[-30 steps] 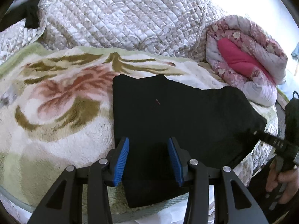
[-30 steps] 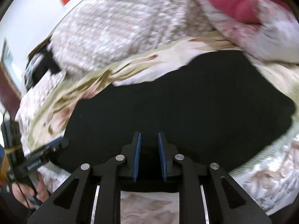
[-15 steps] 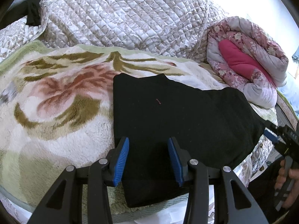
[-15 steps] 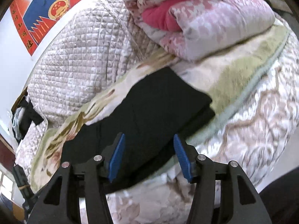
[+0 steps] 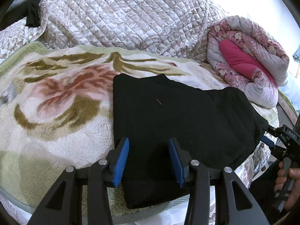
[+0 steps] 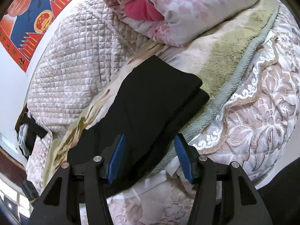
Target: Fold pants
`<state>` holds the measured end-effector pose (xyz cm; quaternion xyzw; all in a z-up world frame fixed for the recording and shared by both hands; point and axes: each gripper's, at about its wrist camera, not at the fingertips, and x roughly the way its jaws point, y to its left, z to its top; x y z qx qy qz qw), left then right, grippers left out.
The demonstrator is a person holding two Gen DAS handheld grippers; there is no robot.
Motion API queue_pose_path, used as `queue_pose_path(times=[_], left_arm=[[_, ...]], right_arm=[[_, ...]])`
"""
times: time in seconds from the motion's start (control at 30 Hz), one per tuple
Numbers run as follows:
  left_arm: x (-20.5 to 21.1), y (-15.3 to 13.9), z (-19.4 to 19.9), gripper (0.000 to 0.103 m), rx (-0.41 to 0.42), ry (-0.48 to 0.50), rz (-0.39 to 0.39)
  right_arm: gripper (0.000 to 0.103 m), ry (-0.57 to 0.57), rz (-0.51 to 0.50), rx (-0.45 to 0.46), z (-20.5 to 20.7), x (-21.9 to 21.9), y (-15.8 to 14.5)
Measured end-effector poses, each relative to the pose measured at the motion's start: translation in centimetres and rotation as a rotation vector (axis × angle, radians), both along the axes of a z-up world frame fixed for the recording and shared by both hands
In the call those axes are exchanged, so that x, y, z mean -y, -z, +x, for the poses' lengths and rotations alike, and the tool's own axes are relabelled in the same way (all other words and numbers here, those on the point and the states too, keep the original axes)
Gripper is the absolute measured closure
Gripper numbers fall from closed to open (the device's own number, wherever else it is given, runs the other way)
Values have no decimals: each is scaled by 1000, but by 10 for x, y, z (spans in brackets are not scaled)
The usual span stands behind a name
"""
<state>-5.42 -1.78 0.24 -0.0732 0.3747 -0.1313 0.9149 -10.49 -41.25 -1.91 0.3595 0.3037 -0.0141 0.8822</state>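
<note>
The black pants (image 5: 183, 120) lie folded into a flat stack on a floral fleece blanket (image 5: 56, 101), near the bed's front edge. My left gripper (image 5: 149, 161) is open and empty, just above the stack's near left corner. My right gripper (image 6: 150, 158) is open and empty, above the stack's near right edge; the pants (image 6: 150, 101) show two layers at their right end there. The right gripper also shows in the left wrist view (image 5: 277, 138), just off the pants' right end.
A quilted grey-beige cover (image 5: 121, 16) is heaped behind the blanket. A rolled pink floral duvet (image 5: 249, 60) lies at the back right. The bed's edge with a lace-patterned skirt (image 6: 253, 116) drops off on the right. A red and blue poster (image 6: 31, 16) hangs on the wall.
My right gripper opened, let go of the pants' edge and swung to the right end of the stack. The left gripper stayed put and open.
</note>
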Motion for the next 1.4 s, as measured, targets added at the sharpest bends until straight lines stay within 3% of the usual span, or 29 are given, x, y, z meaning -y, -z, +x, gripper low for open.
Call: queue_pose_path(times=[0.4,0.53,0.63,0.67,0.7,0.87,1.0,1.2,1.3,1.4], left_arm=[[2,1,0,54,7,5,14],[2,2,0,53,8,6,15],[2,2,1,52,8,7,18],[2,2,1,52,8,7,16],[2,2,1,52,8,6,14],[-4,-6,5,52,-12,-1,-33],[-17,-12,8,52,-17,-50,-53],[-44,-19,5,52,-15,-130,-72],[-59,-23,0,52,-11,-180,-69],[-75,-23,-6,52,-22,-225,-86]], right_arm=[[48,75,95,85,9,25,-5],[46,71,90,37,29,31,1],[58,66,69,8,42,33,2],[71,53,48,4,46,31,-1],[77,38,37,4,47,30,-4],[80,-42,-48,46,52,13,-34],[80,-145,-118,108,61,-17,-71],[80,-361,-246,181,72,-107,-109],[80,-480,-298,185,78,-160,-106],[80,-616,-313,150,81,-208,-83]])
